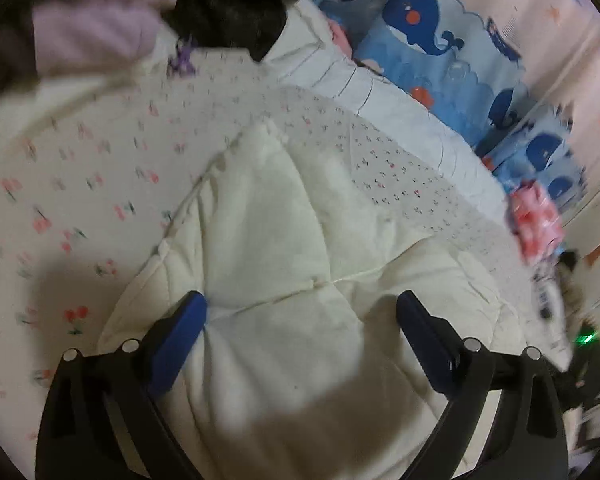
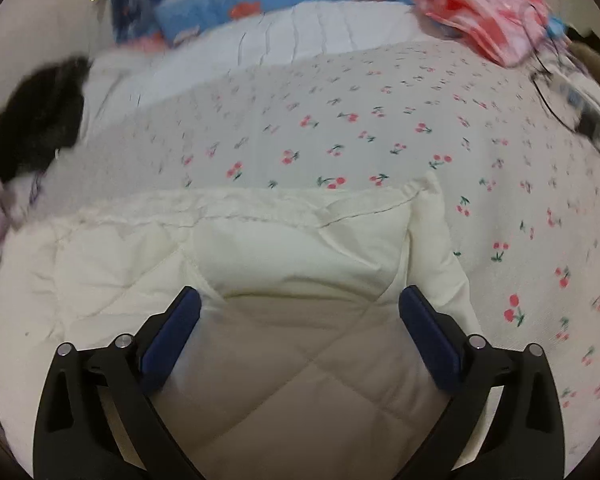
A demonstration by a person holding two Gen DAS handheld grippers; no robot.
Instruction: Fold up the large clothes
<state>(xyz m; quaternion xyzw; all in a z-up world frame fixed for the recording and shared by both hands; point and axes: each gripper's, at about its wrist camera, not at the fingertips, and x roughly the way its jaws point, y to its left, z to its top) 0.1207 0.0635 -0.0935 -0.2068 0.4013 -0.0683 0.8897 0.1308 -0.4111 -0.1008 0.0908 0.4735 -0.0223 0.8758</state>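
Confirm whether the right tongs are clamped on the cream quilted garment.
No: the right tongs stand wide open over the cream quilted garment, pads pinching no fabric.

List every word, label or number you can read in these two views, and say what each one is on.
None can be read.
Small packet at the bed's edge, left view: dark marks that may be print, too blurred to read.
Pink bag, right view: pattern only, no letters made out.
Whale fabric, cherry sheet and cream quilt: pictures or plain, no text.
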